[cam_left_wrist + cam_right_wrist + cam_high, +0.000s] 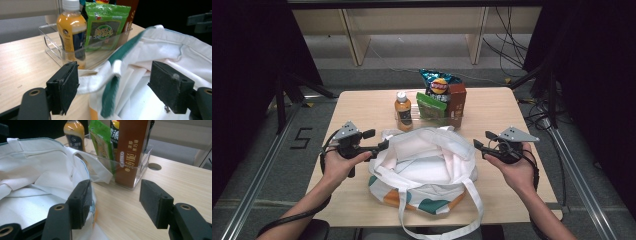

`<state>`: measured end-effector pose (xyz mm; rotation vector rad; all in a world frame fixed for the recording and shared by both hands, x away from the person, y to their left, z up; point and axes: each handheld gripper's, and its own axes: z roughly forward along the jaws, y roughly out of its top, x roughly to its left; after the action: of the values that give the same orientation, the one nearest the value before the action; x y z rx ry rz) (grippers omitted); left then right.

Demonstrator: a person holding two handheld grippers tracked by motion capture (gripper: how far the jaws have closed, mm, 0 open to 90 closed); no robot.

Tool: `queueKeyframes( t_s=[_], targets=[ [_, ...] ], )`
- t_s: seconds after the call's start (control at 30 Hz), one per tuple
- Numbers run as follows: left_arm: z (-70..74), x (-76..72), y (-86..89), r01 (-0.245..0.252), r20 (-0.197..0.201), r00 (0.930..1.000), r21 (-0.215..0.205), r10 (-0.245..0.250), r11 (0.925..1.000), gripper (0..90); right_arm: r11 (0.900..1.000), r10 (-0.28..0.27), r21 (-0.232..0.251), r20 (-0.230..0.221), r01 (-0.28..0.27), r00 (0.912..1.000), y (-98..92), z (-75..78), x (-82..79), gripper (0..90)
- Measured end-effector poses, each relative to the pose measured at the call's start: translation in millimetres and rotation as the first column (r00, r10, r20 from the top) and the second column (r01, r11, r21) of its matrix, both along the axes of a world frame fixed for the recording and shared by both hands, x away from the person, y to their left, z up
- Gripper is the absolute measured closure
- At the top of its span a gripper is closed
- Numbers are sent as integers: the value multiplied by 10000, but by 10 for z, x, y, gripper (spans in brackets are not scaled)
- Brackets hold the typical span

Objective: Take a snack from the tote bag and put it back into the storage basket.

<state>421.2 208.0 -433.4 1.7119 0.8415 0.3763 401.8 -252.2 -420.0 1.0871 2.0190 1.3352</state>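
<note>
A white tote bag (424,167) with green and orange patches lies open on the near middle of the worktop (362,107), its long straps trailing toward the near edge. The left hand-held gripper (383,145) sits at the bag's left rim. In the left gripper view its jaws stand wide, with the green-edged rim (117,67) and a white strap between them; the pads do not press on the cloth. The right hand-held gripper (477,145) hovers just beside the bag's right rim. In the right gripper view its jaws are also wide apart, with bare worktop between them and the bag's edge (85,173) beside one pad; it holds nothing.

Just beyond the bag, at the far middle of the worktop, stands a clear plastic bin (458,120). It holds an orange drink bottle (402,111) with a white cap at its left end, a green snack packet (430,104) in the middle and a brown carton (457,100) at its right end. A blue crisp bag (439,84) rises behind them. The bag's far rim lies close to the bin's near wall.
</note>
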Motion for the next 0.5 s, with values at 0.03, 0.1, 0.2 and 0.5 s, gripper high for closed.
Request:
queueKeyframes(
  t_s=[0.03, 0.1, 0.2, 0.5],
  targets=[
    [-14, -32, 4, -85, 39, 10000, -29, 85, 10000, 226, 10000, 12, -17, 27, -12, 10000, -1, -1, 3, 432],
    [-51, -83, 1, -63, 161, 9999, 55, 62, 10000, 228, 10000, 17, -1, 25, -17, 10000, 0, -1, 2, 432],
    [-73, -131, 5, 15, 336, 9994, -13, -15, 10000, 227, 10000, 49, -49, -5, -49, 10000, -3, -3, 2, 432],
    [-85, -150, 12, -105, 304, 9995, -472, 119, 9988, 221, 9998, 157, -118, 292, -153, 9995, -8, -11, 23, 432]
  ],
)
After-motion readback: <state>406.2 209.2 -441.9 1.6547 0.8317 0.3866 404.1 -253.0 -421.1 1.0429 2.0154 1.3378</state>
